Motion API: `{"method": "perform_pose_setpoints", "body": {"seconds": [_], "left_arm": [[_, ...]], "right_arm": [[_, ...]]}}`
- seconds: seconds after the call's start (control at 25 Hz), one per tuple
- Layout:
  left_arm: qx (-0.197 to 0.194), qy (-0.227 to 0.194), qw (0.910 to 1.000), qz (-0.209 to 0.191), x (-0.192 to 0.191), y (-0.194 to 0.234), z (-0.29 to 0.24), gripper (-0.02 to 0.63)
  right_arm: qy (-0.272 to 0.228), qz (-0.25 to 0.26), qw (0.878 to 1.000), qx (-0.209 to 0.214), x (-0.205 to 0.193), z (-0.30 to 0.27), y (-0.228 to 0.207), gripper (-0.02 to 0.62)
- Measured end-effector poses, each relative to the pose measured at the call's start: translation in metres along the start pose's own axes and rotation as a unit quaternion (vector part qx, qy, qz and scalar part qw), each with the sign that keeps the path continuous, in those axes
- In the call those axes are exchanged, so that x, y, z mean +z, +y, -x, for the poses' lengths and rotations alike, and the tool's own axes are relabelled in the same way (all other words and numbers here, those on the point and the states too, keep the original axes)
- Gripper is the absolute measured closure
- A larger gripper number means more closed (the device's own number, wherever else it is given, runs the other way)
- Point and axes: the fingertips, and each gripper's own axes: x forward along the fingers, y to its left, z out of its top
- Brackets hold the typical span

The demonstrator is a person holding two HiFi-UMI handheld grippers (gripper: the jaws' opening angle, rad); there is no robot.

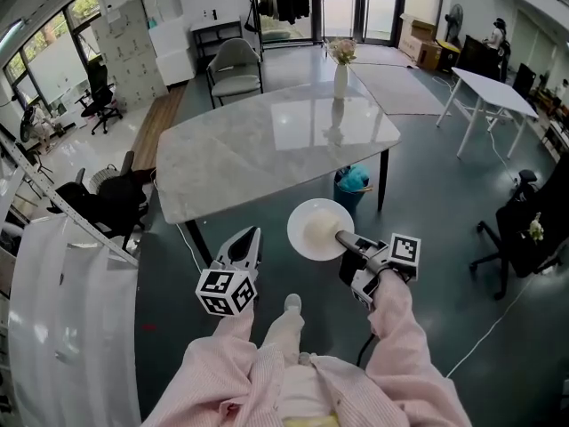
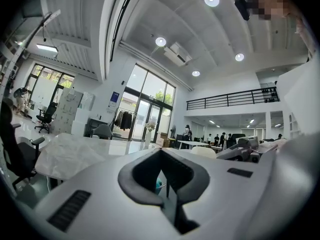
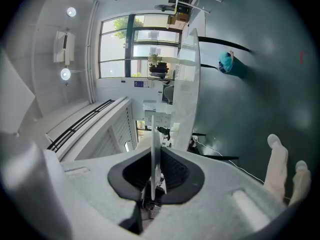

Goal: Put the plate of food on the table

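Note:
A round white plate (image 1: 318,228) with a pale mound on it hangs level above the floor, just short of the near edge of the marble table (image 1: 276,136). My right gripper (image 1: 343,237) is shut on the plate's right rim. In the right gripper view the plate (image 3: 154,134) shows edge-on, clamped between the dark pads of that gripper (image 3: 154,159). My left gripper (image 1: 248,238) hovers left of the plate, near the table's front corner. It is shut and holds nothing. The left gripper view looks over the gripper's own jaws (image 2: 162,156) across the tabletop (image 2: 70,154).
A white vase of flowers (image 1: 341,74) stands at the table's far side. A teal bag (image 1: 352,180) lies under the table. A grey chair (image 1: 236,69) stands behind it, black office chairs (image 1: 107,198) at left and right, and a white table (image 1: 489,87) at far right.

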Motion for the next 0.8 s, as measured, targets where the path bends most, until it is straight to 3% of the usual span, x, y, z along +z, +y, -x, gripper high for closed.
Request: {"method": "perform_pose_setpoints", "body": {"seconds": [0.8], "left_arm": [[-0.033, 0.027, 0.9989, 0.02, 0.028, 0.104, -0.215, 0.611]], "right_arm": [[-0.025, -0.011, 1.0, -0.005, 0.164, -0.148, -0.019, 0.568]]}}
